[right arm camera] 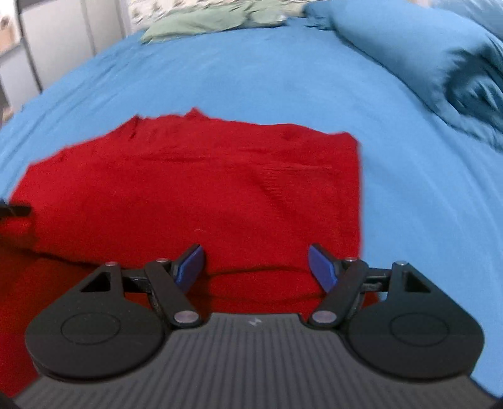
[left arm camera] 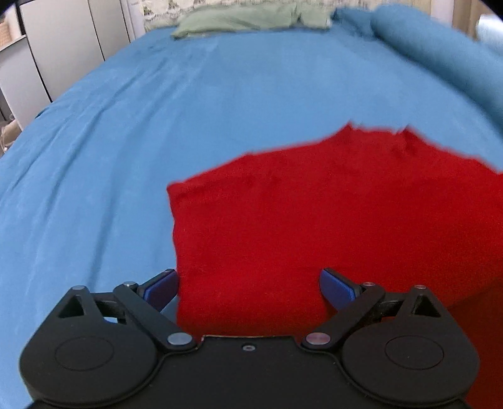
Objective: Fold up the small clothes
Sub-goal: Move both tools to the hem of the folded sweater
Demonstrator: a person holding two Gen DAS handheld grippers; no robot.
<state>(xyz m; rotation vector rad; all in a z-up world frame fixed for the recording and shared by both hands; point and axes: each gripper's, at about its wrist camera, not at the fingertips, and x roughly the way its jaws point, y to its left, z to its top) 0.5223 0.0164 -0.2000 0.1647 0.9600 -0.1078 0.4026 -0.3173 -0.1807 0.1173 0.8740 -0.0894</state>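
The left gripper (left arm camera: pixel 250 283) and right gripper (right arm camera: pixel 256 262) are hovering wide open, gripping nothing, above the red knit garment (right arm camera: pixel 195 188) lying on the blue bedsheet (left arm camera: pixel 188 110); green cloth (right arm camera: pixel 201 20) at 12 o'clock.

A bed covered with a blue sheet (left arm camera: pixel 220 103) fills most of both views, its surface lightly creased. A bunched blue duvet (right arm camera: pixel 418 53) lies along the right side. At the far end rests a pale green cloth (left arm camera: pixel 239 17) (crumpled, partly blurred) against a patterned fabric. Pale grey wardrobe doors (left arm camera: pixel 59 47) stand to the left, evenly lit.
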